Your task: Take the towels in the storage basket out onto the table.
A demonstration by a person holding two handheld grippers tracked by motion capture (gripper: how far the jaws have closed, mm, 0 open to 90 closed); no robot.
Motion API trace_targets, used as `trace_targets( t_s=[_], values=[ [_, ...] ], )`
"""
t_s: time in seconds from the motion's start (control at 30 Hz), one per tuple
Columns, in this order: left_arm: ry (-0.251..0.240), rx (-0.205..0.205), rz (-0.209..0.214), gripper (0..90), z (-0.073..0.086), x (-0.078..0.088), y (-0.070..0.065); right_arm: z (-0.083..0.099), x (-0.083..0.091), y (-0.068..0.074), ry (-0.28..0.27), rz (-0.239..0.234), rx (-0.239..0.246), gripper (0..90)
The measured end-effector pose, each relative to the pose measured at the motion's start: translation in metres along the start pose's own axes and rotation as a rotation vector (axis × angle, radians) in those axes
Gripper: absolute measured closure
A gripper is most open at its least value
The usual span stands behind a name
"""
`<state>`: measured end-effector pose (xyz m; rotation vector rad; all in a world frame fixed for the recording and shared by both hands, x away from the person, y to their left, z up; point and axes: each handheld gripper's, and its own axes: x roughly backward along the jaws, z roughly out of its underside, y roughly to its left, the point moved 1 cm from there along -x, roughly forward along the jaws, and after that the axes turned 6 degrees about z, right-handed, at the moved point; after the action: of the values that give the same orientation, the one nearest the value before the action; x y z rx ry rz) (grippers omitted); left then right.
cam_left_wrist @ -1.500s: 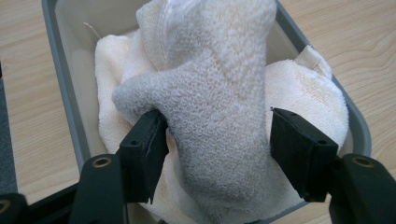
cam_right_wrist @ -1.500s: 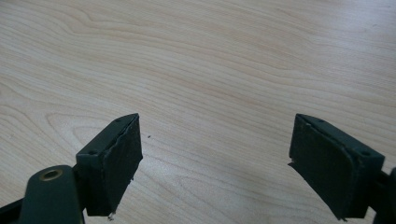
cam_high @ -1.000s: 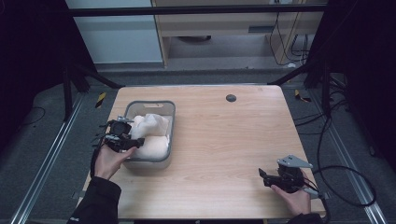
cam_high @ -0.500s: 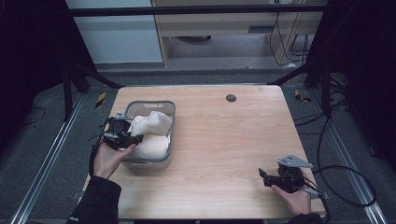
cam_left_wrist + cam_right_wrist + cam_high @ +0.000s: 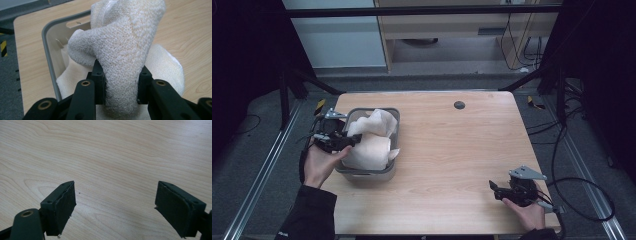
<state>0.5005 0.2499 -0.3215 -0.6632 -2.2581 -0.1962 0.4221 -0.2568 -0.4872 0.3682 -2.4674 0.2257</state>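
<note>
Towel [image 5: 125, 57]: one, cream, bunched, rising from one grey bin [image 5: 343, 170] near the table's [image 5: 452, 150] left edge, pinched by the left gripper [image 5: 346, 141]. Right gripper [image 5: 115, 207] gapes wide.

One grey basket [image 5: 389, 172], two cream towels [image 5: 369, 150], two grippers [image 5: 343, 141], one table [image 5: 462, 150].

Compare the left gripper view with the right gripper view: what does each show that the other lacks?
Left gripper view: a cream terry towel pinched between the left hand-held gripper jaws, above a grey bin holding more towel.
Right gripper view: the right hand-held gripper with its jaws wide apart and nothing between them.
Both: the light wooden tabletop.
</note>
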Motion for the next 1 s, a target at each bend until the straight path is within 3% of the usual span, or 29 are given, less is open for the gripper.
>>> trace_targets(
  t_s=[1.0],
  values=[
    [-0.085,-0.044,0.011,68.3,-0.032,0.047,-0.013,-0.001,0.000,-0.001,-0.003,0.000,0.000,16.7]
  ],
)
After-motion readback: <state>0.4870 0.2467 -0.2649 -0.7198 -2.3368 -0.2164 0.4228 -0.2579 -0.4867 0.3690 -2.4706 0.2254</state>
